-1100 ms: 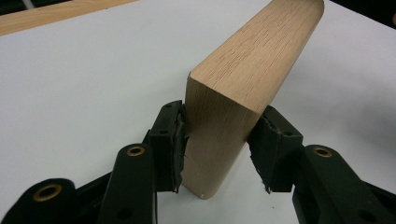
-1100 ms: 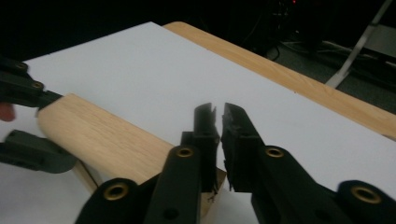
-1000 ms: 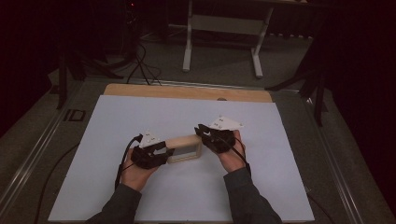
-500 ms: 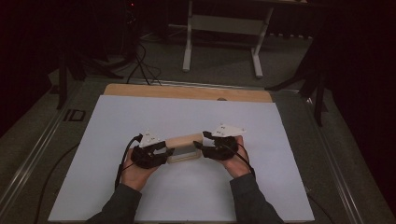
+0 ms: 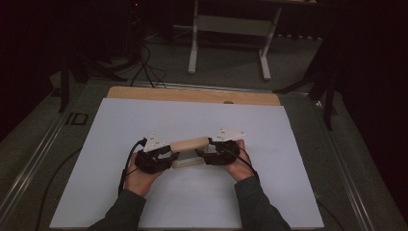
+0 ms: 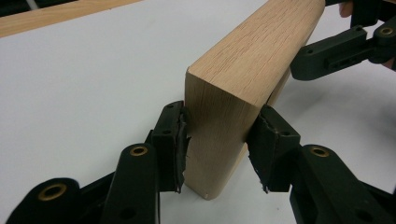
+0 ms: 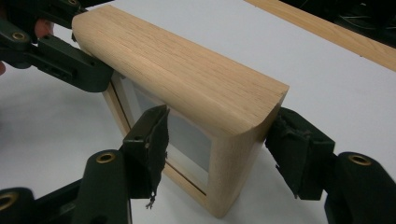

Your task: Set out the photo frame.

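The fingers (image 6: 170, 140) of the left gripper (image 6: 217, 144) pressed on both faces of one end of the pale wooden picture frame with a rounded top edge (image 6: 243, 88), so this gripper was gripping it. The fingers (image 7: 149, 140) of the right gripper (image 7: 219, 149) had just been opening: they stood on both sides of the other end of the frame, and a gap showed at the front face, so they were no longer clamping it.

The frame stood upright on its lower edge on the wide white surface (image 5: 144, 120), near the middle and between the two hands. I judged that the step in hand was the setting down of the frame: the right side was already released and the left side was still held. The next move probably called for a slow opening of the left fingers and a straight pull back of both grippers, because the frame is narrow at its foot and could tip over.

The surface was flat, matt and smooth, with a light wooden strip (image 5: 192, 95) along its far edge. The frame was of light oak-like wood with a clear grain, thick, with soft corners and a grey glass-like pane (image 7: 187, 135) set inside. The fingers were black, with rough and slightly torn pads.
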